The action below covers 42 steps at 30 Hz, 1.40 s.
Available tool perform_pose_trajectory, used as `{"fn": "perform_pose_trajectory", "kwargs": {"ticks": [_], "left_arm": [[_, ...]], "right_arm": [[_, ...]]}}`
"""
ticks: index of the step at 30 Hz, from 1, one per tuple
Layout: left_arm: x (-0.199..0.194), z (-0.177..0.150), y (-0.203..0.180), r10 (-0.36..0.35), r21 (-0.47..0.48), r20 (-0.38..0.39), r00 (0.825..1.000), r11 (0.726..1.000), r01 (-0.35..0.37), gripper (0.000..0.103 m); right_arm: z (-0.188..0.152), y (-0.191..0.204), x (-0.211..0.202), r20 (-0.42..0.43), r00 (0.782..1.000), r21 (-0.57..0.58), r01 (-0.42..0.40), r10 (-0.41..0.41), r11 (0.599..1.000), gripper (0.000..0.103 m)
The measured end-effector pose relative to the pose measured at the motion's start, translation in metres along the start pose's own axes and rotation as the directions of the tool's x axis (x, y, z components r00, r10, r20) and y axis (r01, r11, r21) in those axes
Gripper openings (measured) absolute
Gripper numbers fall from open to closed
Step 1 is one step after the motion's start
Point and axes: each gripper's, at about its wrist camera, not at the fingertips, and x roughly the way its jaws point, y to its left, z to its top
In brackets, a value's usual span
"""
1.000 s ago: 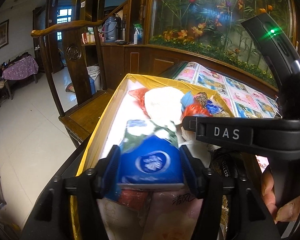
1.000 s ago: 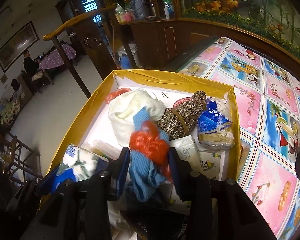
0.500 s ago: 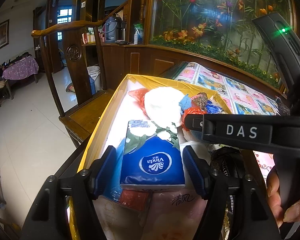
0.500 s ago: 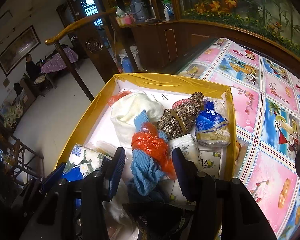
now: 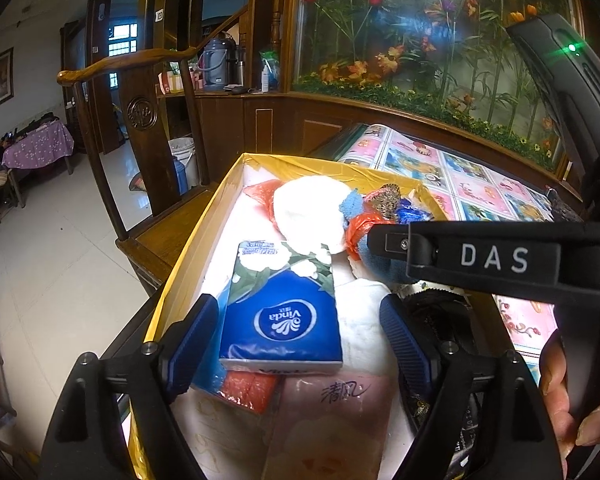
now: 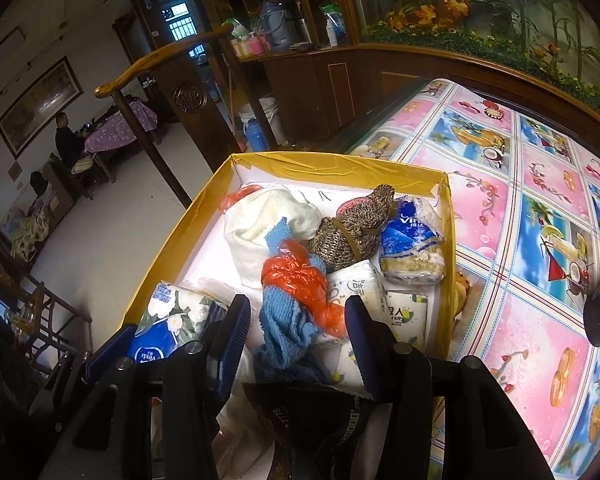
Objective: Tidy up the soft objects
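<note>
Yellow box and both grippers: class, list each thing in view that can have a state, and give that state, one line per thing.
Yellow box: open, no lid, holding soft items.
Blue tissue pack: lying in the box, released.
Left gripper: open, jaws just widened, pads clear of the pack.
Blue knit cloth: crumpled, red-orange bag wrapped round it.
Right gripper: open, jaws just widened around the cloth.
Brown knit hat: bundled, strap around it.

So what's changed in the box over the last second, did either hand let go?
The left gripper let go: its fingers have just opened off the blue Vinda tissue pack, which now lies in the yellow box. The right gripper has also been opening, and the blue knit cloth with the orange bag sits loose between its fingers. The white towel and brown knit piece stayed put.
</note>
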Motion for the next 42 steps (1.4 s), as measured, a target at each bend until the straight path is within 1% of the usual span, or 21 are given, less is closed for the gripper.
{"fn": "perform_pose_trajectory", "kwargs": {"ticks": [7, 11, 13, 15, 18, 22, 23, 25, 27, 31, 33, 35, 39, 42], "left_arm": [[-0.008, 0.001, -0.008, 0.012, 0.015, 0.013, 1.000, 1.000, -0.012, 0.088], [-0.013, 0.000, -0.013, 0.018, 0.021, 0.021, 1.000, 1.000, -0.018, 0.092], [-0.017, -0.001, -0.014, 0.023, 0.023, 0.029, 0.999, 0.999, -0.024, 0.093], [-0.020, -0.002, -0.015, 0.032, 0.019, 0.040, 0.999, 0.999, -0.033, 0.094], [-0.026, -0.003, -0.016, 0.051, 0.007, 0.057, 0.997, 0.999, -0.051, 0.099], [-0.040, -0.008, -0.017, 0.078, 0.003, 0.105, 0.991, 0.997, -0.079, 0.100], [-0.043, -0.010, -0.016, 0.079, -0.002, 0.115, 0.990, 0.997, -0.079, 0.101], [-0.050, -0.015, -0.013, 0.063, -0.013, 0.134, 0.989, 0.998, -0.061, 0.101], [-0.056, -0.019, -0.010, 0.060, -0.023, 0.135, 0.989, 0.998, -0.058, 0.101], [-0.071, -0.030, -0.007, 0.056, -0.002, 0.153, 0.987, 0.998, -0.057, 0.103], [-0.077, -0.037, -0.010, 0.064, 0.017, 0.169, 0.984, 0.998, -0.067, 0.103], [-0.081, -0.040, -0.014, 0.069, 0.034, 0.172, 0.983, 0.997, -0.076, 0.103], [-0.085, -0.031, -0.020, 0.088, 0.045, 0.120, 0.989, 0.995, -0.094, 0.103], [-0.089, -0.027, -0.022, 0.084, 0.026, 0.121, 0.989, 0.996, -0.088, 0.103]], "right_arm": [[-0.008, -0.010, -0.016, 0.029, 1.000, 0.018, 0.001, -0.001, 1.000, 0.068], [-0.014, -0.021, -0.029, 0.053, 0.999, 0.043, -0.006, 0.004, 0.999, 0.080], [-0.019, -0.027, -0.037, 0.069, 0.998, 0.053, -0.007, 0.003, 0.999, 0.083], [-0.023, -0.032, -0.047, 0.092, 0.996, 0.056, -0.010, 0.005, 0.998, 0.091], [-0.033, -0.039, -0.063, 0.132, 0.991, 0.056, -0.019, 0.011, 0.998, 0.094], [-0.054, -0.046, -0.085, 0.165, 0.986, 0.043, -0.037, 0.029, 0.998, 0.098], [-0.059, -0.046, -0.088, 0.170, 0.985, 0.031, -0.038, 0.033, 0.999, 0.100], [-0.075, -0.048, -0.097, 0.185, 0.982, 0.005, -0.039, 0.038, 0.999, 0.100], [-0.093, -0.049, -0.109, 0.220, 0.974, -0.027, -0.047, 0.052, 0.998, 0.100], [-0.129, -0.050, -0.126, 0.280, 0.960, -0.097, 0.023, 0.005, 0.995, 0.101], [-0.138, -0.052, -0.133, 0.300, 0.954, -0.108, 0.036, -0.002, 0.994, 0.101], [-0.143, -0.058, -0.140, 0.320, 0.947, -0.100, 0.019, 0.014, 0.995, 0.101], [-0.147, -0.069, -0.144, 0.310, 0.950, -0.072, -0.029, 0.049, 0.997, 0.102], [-0.147, -0.072, -0.148, 0.326, 0.944, -0.054, -0.033, 0.049, 0.998, 0.102]]}}
